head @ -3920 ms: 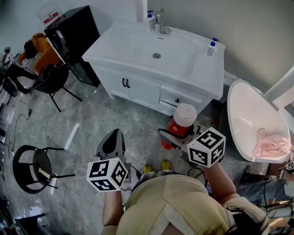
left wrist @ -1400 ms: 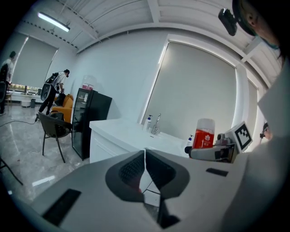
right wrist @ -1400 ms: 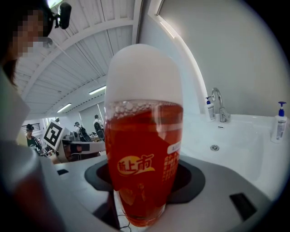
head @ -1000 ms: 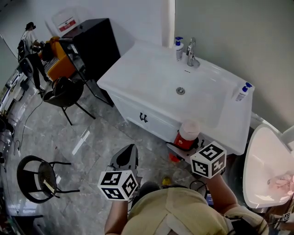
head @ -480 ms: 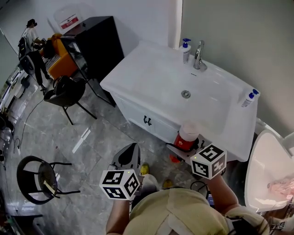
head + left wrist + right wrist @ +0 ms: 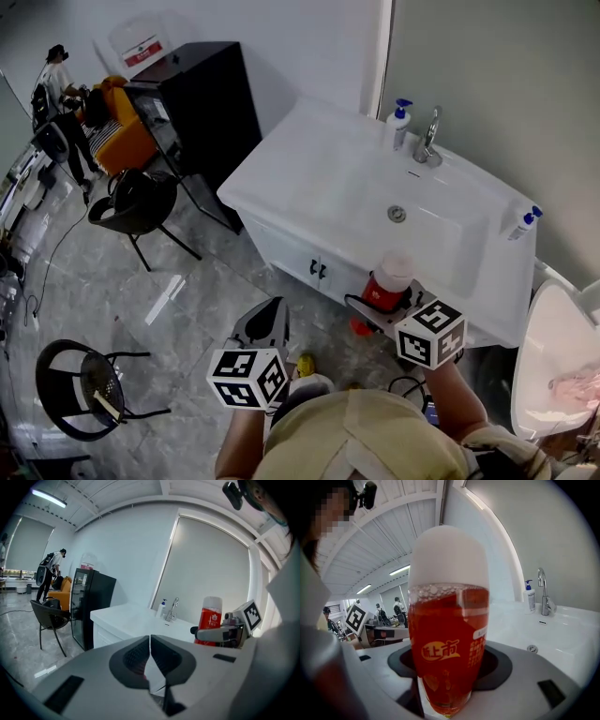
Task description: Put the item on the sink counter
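gripping an upright red bottle (image 6: 449, 639) with a white cap between its jaws, the right gripper (image 6: 382, 302) holds it at the front edge of the white sink counter (image 6: 309, 178), while the left gripper (image 6: 150, 656) hangs to its left over the grey floor (image 6: 187, 309), jaws pressed together on nothing

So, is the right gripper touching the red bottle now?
Touching. In the right gripper view, the right gripper has its jaws closed on the lower part of the red bottle, with no gap.
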### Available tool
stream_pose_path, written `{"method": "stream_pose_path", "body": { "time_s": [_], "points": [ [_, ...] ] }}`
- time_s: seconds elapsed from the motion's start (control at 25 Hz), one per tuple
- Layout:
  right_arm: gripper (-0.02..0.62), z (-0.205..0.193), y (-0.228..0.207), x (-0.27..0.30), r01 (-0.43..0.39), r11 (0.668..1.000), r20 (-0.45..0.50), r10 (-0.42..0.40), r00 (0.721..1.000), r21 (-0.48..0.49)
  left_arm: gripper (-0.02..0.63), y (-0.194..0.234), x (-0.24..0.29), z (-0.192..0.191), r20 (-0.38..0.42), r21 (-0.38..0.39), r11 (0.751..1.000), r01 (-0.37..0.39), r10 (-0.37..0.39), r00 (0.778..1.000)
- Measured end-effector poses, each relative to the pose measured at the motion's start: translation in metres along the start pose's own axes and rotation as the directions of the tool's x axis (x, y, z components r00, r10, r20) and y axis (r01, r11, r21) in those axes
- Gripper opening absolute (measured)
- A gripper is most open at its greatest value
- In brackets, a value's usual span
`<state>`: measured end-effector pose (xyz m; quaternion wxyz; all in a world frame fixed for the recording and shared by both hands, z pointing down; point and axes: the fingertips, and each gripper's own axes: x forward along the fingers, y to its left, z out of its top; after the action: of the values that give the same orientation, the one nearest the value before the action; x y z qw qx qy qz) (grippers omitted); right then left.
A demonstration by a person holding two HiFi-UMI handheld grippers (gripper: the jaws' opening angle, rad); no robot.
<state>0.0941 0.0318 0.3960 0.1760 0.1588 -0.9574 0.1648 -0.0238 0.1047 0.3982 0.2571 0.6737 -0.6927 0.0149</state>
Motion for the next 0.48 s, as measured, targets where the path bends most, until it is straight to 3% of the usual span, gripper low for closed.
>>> {"method": "stream_pose_path", "body": {
  "time_s": [0.48],
  "points": [
    [0.291,0.038,0.013,0.07,0.051,0.999,0.002,-0.051,0.999,-0.003,0.042,0.073,0.009,0.036,-0.014,0.023,0.999,0.04,-0.04,0.999]
  ]
}}
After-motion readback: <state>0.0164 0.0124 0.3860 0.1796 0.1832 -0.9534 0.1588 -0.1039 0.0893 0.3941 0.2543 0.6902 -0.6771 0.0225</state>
